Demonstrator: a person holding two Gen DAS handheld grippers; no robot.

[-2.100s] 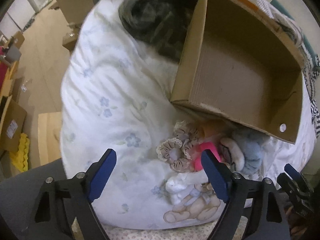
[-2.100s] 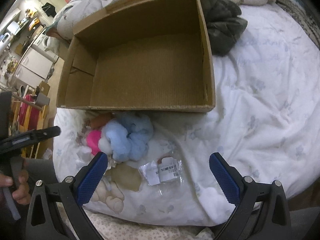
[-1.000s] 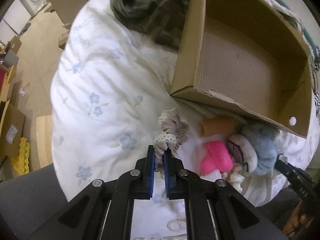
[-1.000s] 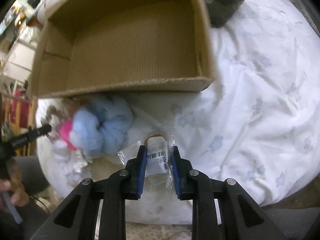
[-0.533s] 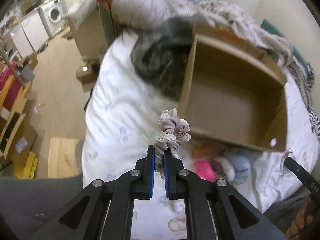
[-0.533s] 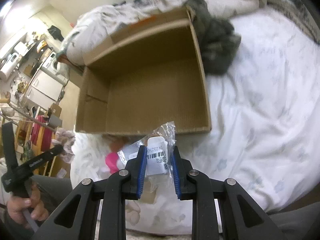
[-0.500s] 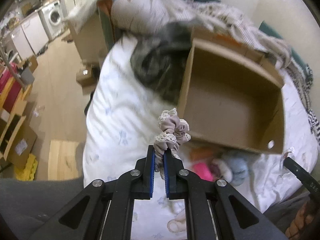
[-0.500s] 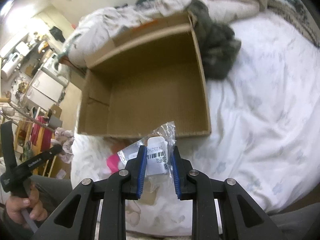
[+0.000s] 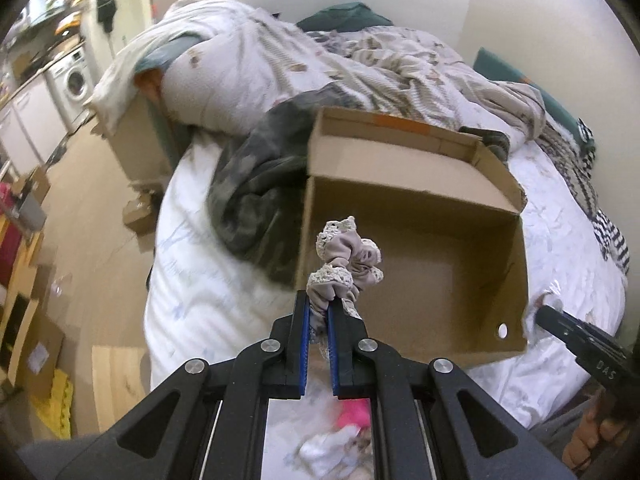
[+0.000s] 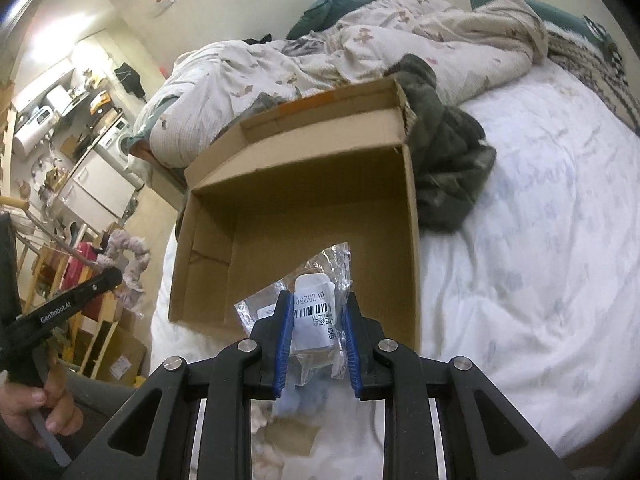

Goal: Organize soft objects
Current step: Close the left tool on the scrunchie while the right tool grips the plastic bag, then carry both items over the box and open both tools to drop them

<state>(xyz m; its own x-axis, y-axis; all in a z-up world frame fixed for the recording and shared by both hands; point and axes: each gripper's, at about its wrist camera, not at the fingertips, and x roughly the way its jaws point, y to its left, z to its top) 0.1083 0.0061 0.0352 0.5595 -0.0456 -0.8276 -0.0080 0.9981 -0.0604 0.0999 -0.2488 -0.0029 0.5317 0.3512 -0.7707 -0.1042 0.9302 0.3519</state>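
Note:
My left gripper (image 9: 318, 305) is shut on a beige lace-trimmed scrunchie (image 9: 348, 258) and holds it in the air in front of the near left corner of an open cardboard box (image 9: 472, 184). The scrunchie also shows in the right wrist view (image 10: 128, 258). My right gripper (image 10: 315, 304) is shut on a clear plastic packet with a barcode label (image 10: 314, 300), lifted before the box's near wall (image 10: 412, 240). A pink soft item (image 9: 356, 414) and a pale blue fluffy one (image 10: 304, 400) lie on the bed below.
The box sits on a white floral duvet (image 10: 520, 264). A dark grey-green garment (image 9: 256, 184) lies against the box's far left side. Rumpled bedding (image 9: 360, 64) is piled behind. Floor with cartons (image 9: 36, 344) lies left of the bed.
Both grippers closed on their items and lifted them off the duvet. They now hold them higher and tilted up toward the box.

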